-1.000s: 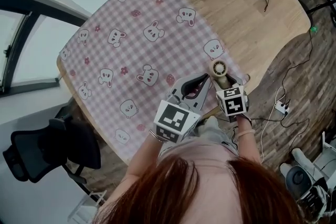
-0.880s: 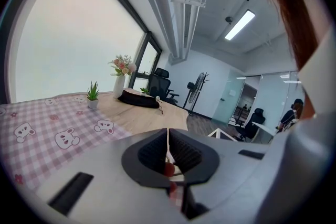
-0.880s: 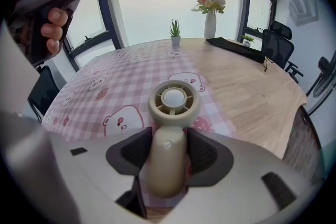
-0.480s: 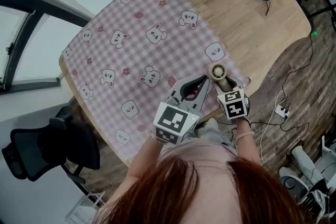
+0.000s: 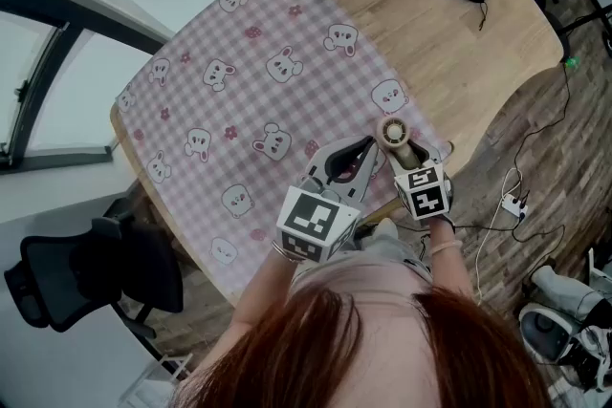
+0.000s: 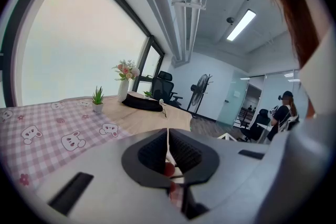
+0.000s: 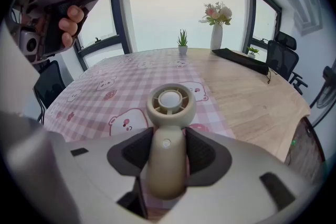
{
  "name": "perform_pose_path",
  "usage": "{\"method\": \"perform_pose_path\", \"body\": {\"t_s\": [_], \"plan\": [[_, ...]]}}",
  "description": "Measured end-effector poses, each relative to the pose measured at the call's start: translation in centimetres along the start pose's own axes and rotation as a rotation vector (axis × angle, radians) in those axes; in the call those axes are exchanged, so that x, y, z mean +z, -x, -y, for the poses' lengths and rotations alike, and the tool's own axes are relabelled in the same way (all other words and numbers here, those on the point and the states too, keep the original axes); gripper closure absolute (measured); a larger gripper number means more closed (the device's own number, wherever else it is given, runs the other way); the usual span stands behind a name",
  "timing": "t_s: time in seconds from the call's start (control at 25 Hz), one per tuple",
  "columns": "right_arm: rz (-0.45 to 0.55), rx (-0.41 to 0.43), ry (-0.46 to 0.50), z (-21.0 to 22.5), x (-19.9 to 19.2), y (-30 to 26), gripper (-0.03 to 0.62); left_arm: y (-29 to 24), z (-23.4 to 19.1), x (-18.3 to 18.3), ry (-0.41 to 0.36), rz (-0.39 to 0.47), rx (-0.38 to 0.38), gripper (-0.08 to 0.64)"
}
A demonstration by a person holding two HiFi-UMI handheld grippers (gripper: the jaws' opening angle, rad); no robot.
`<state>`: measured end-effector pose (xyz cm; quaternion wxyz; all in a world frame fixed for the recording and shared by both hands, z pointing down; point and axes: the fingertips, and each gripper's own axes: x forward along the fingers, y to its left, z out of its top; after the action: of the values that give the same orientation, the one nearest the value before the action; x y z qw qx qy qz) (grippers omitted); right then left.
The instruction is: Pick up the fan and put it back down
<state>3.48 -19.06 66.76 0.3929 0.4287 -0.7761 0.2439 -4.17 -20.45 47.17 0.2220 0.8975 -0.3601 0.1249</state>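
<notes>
As the jaws of your right gripper finished closing, they clamped the handle of the cream plastic handheld fan at the near edge of the pink checked bear-print tablecloth. Your left gripper was closed and empty. The grasp step looked complete; the next move called for a steady vertical lift.

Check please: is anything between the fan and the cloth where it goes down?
Nothing visible is. The fan sits between the jaws of the right hand-held gripper, which have just been closing, and the cloth below it is bare.
</notes>
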Motion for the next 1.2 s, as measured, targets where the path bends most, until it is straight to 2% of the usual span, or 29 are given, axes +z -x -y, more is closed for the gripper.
{"method": "perform_pose_path", "body": {"t_s": [0.92, 1.2], "plan": [[0.165, -0.014, -0.001, -0.1, 2.0, 6.5, 0.403, 2.6, 3.3, 0.6, -0.051, 0.037, 0.052, 0.545], [0.234, -0.043, 0.01, 0.5, 2.9, 8.9, 0.403, 3.1, 4.3, 0.8, -0.065, 0.051, 0.069, 0.545]]}}
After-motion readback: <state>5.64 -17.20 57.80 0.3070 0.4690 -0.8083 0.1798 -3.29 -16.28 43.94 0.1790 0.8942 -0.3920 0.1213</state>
